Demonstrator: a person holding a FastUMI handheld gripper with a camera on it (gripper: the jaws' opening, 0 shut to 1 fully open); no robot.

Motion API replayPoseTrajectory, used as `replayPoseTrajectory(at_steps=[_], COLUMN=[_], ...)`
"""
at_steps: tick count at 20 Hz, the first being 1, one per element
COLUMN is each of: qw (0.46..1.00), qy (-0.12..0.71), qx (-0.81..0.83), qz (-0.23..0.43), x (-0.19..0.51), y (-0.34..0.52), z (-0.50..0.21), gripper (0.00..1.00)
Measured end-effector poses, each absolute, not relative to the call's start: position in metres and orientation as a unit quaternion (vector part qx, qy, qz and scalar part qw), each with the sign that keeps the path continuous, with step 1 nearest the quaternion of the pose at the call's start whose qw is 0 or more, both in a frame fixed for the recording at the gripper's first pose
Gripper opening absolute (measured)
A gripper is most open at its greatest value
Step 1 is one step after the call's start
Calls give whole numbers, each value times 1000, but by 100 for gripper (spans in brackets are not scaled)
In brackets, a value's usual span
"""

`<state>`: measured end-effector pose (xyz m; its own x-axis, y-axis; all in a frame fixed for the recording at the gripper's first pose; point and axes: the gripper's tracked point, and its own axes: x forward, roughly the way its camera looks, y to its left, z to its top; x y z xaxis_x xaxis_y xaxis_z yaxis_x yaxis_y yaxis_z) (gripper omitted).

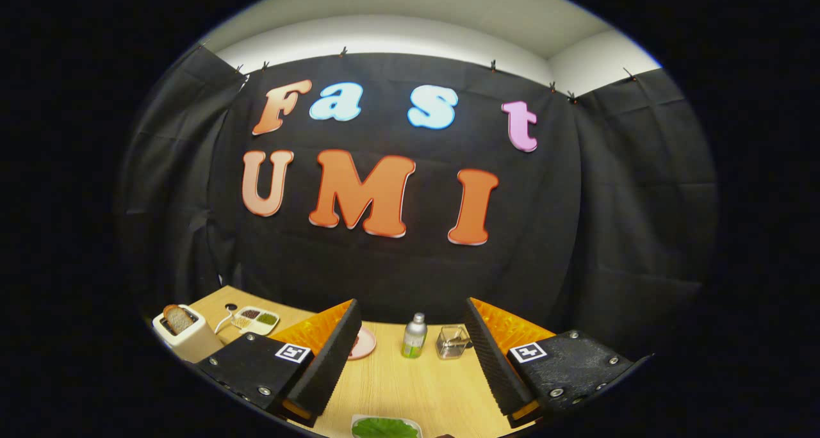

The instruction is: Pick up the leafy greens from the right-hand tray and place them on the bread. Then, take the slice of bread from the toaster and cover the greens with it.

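Observation:
My gripper (410, 403) is open above the wooden table, with nothing between its fingers. Just below and between the fingertips lies a white tray (359, 420) holding the leafy greens (384, 428), only partly seen. Far off to the left stands a cream toaster (189, 335) with a slice of bread (177, 318) sticking up from its slot. A pink plate (365, 343) peeks out beyond the left finger; what lies on it is hidden.
A small green-labelled bottle (414, 336) and a clear glass jar (452, 342) stand beyond the fingers near the black cloth wall. A divided white dish (256, 320) with dark and green fillings sits right of the toaster, with a white cord beside it.

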<state>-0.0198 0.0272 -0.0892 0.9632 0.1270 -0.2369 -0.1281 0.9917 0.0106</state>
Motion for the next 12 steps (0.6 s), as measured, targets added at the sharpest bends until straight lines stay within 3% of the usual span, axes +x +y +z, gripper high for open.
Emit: replayPoseTrajectory(at_steps=[5,12], qw=[960,910], qy=[255,381], qx=[-8,-16], qz=[114,163], x=[-37,-71], y=[36,41], z=[-194,-288], gripper=[96,95])
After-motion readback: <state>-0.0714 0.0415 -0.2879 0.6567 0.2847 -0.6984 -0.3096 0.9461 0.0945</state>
